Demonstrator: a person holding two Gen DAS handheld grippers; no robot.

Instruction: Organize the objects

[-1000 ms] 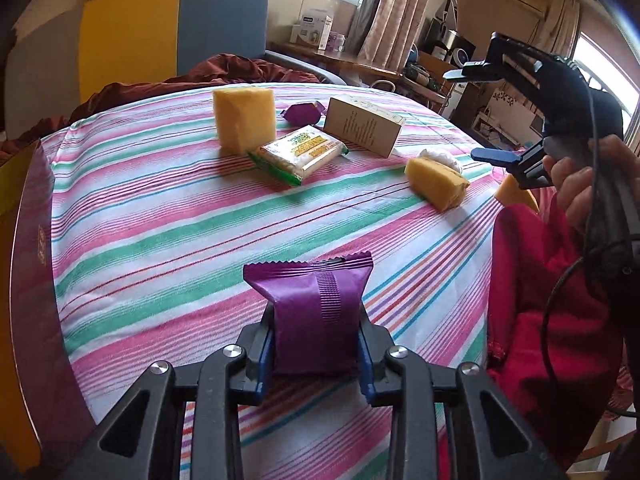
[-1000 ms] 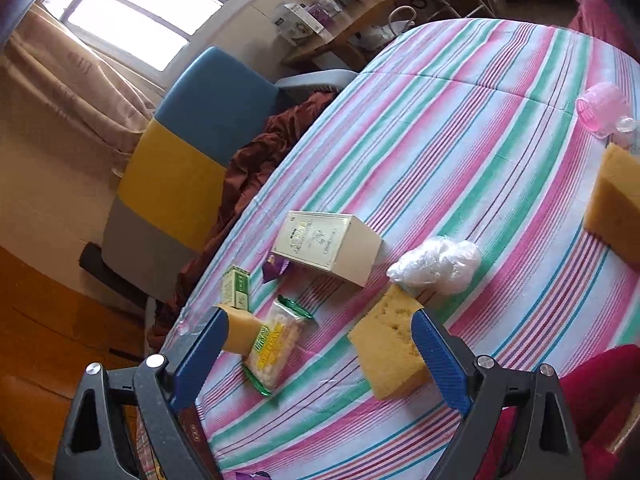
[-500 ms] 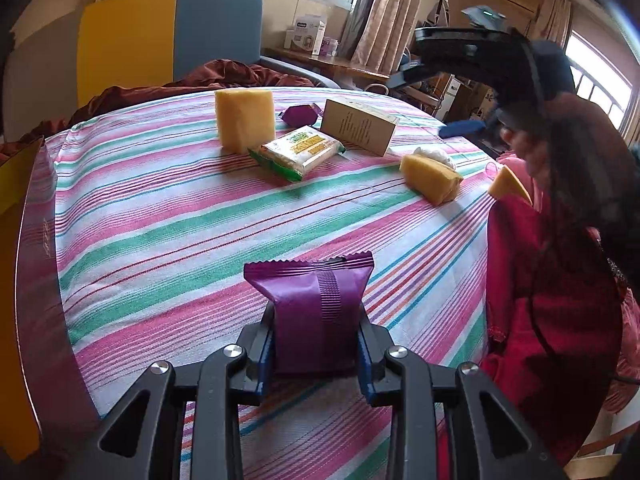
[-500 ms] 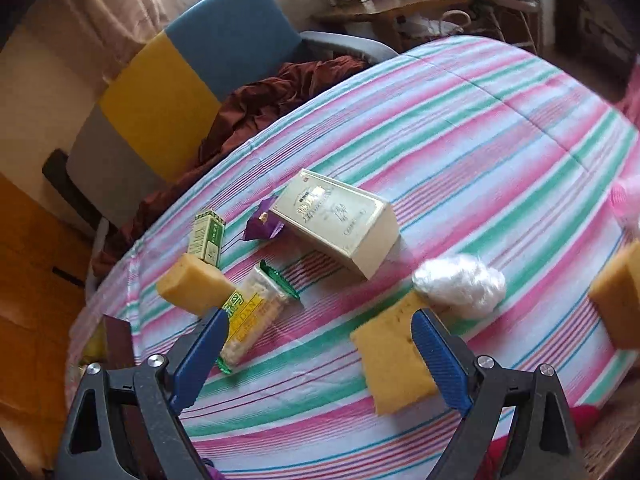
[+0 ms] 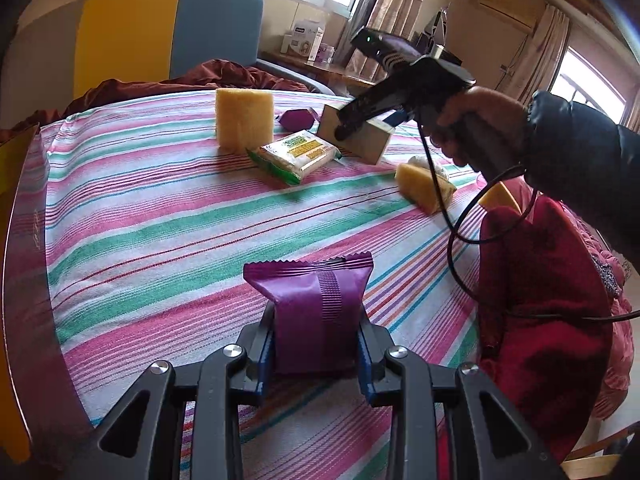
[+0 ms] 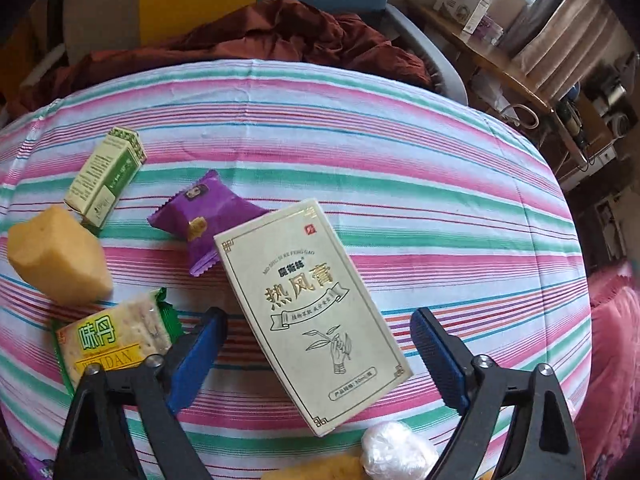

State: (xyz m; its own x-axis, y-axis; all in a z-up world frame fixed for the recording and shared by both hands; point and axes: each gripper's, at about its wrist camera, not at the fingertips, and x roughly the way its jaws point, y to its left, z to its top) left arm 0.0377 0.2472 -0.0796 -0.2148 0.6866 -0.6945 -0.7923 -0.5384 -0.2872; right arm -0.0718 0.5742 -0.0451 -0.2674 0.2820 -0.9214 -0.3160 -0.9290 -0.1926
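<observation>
A round desk [image 6: 360, 128] under a pink, green and white striped cloth stands before a yellow-and-blue chair [image 5: 168, 28] draped with dark red fabric; curtained windows lie behind. Left claw [image 5: 316, 354]: clamped tight on a purple snack packet [image 5: 316, 304], held upright above the near part of the cloth. Right claw [image 6: 316, 344]: gripped by a hand [image 5: 468, 120] in a dark sleeve, tilted down over a cream carton with gold lettering [image 6: 308, 304]; its jaws are closing, the carton lies between the blue pads, and neither pad touches it. Beside the carton's far end lies a second purple packet [image 6: 208, 212], partly under the carton's corner. To the left lie a small green-and-white box [image 6: 108, 176], a yellow sponge block [image 6: 56, 256] and a cracker pack with a green wrapper [image 6: 116, 340]. At the carton's near end lie a wad of clear plastic [image 6: 396, 456] and another yellow sponge [image 5: 424, 186], just beside each other.
</observation>
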